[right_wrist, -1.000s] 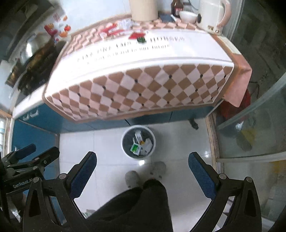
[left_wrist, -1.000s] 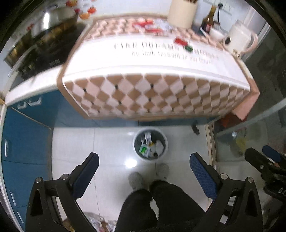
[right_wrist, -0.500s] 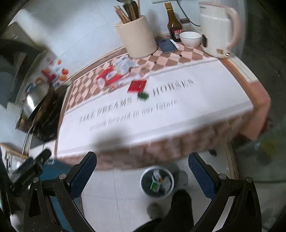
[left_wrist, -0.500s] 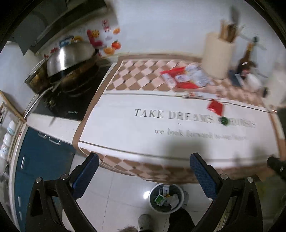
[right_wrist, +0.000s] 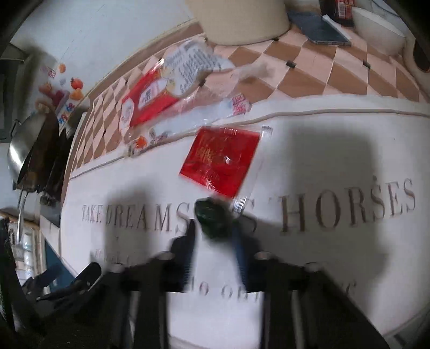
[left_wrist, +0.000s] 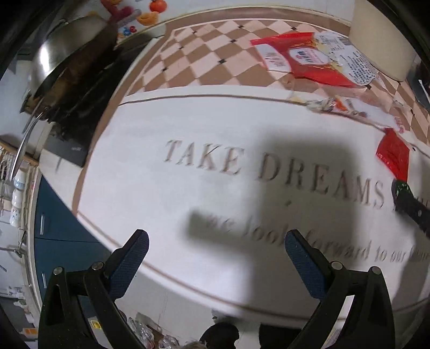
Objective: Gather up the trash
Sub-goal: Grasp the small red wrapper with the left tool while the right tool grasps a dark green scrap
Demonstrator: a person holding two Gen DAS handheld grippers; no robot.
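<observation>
While both of my cameras look down at it, the tablecloth (left_wrist: 166, 204) fills most of each view, a white band with grey lettering and a pink-and-brown checkered border on the far side. To its left I see a dark cooktop with a steel wok (left_wrist: 61, 56) sitting on it, and below that the blue cabinet (left_wrist: 53, 236) fronts. At the far edge stands a cream utensil holder (right_wrist: 242, 18), with a phone (right_wrist: 319, 29) and a white bowl (right_wrist: 376, 29) to its right.

On the checkered border lies a large red-and-white snack bag (right_wrist: 161, 94), and a clear wrapper (right_wrist: 199, 120) lies just nearer than it. Nearer again, on the white band, a small red sachet (right_wrist: 223, 161) lies flat, its near corner just beside a dark green crumpled wrapper (right_wrist: 212, 220).

My left gripper (left_wrist: 216, 252) hangs over the near left part of the cloth with its blue pads spread wide and nothing between them, well apart from all the litter. My right gripper (right_wrist: 215, 247) is badly blurred; its fingers (right_wrist: 239, 255) look drawn fairly close together on either side of the green wrapper, which sits at their tips, but I cannot tell whether they are touching it or have pinched it. In the left view, that gripper's dark tip shows at the right edge beside the red sachet (left_wrist: 393, 158).
</observation>
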